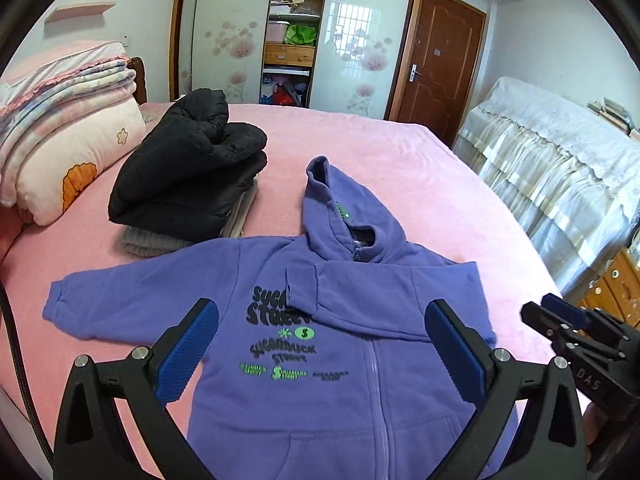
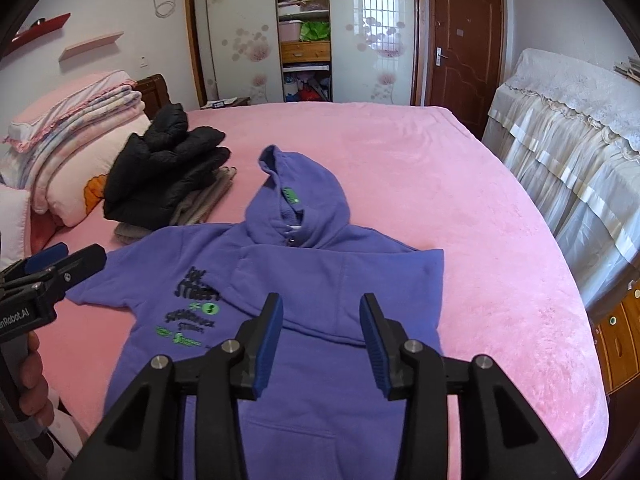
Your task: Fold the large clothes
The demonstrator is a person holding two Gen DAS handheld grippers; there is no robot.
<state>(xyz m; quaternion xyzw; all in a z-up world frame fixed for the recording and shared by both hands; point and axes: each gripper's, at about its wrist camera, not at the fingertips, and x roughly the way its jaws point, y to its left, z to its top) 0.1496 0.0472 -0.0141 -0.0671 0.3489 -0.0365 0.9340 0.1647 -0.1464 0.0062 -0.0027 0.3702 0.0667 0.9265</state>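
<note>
Near the front edge of the bed (image 1: pixel 400 152) lies the purple hoodie (image 1: pixel 320 360), one sleeve (image 1: pixel 360 292) folded across the chest, the other still out. Left gripper (image 1: pixel 320 352) gapes wide, right gripper (image 2: pixel 322 340) partly open, both empty. Black jacket (image 1: pixel 192 168) already folded; most folding's left, I'd say.
</note>
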